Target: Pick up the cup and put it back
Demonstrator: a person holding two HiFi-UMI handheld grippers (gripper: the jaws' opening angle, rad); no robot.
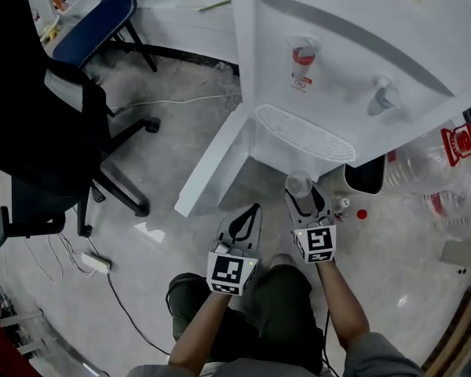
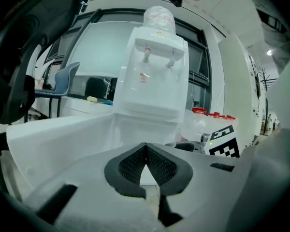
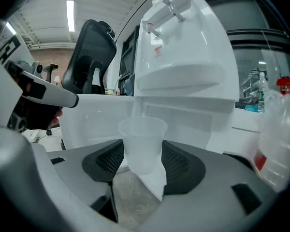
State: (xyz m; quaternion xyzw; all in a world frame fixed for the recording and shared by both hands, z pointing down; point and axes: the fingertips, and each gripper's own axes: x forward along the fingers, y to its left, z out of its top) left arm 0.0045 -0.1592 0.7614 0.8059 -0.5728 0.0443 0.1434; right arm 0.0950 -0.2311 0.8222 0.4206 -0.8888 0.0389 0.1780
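A clear plastic cup point(image 3: 141, 146) stands upright between the dark pads of my right gripper point(image 3: 142, 161), which is shut on it. From the head view, the cup point(image 1: 299, 186) and right gripper point(image 1: 305, 197) hang low, just in front of the white water dispenser point(image 1: 361, 45) and below its grilled drip tray point(image 1: 302, 132). My left gripper point(image 1: 251, 213) is beside it on the left, shut with nothing in it. In its own view the left gripper point(image 2: 145, 148) has its tips meeting, pointed at the dispenser point(image 2: 152, 81). The dispenser's two taps point(image 1: 302, 57) are above the tray.
A black office chair point(image 1: 39, 148) stands at the left, a blue chair point(image 1: 94, 14) behind it. Several water bottles point(image 1: 447, 179) lie at the right of the dispenser, with a red cap point(image 1: 362, 214) on the floor. A power strip point(image 1: 94, 263) and cable lie at lower left.
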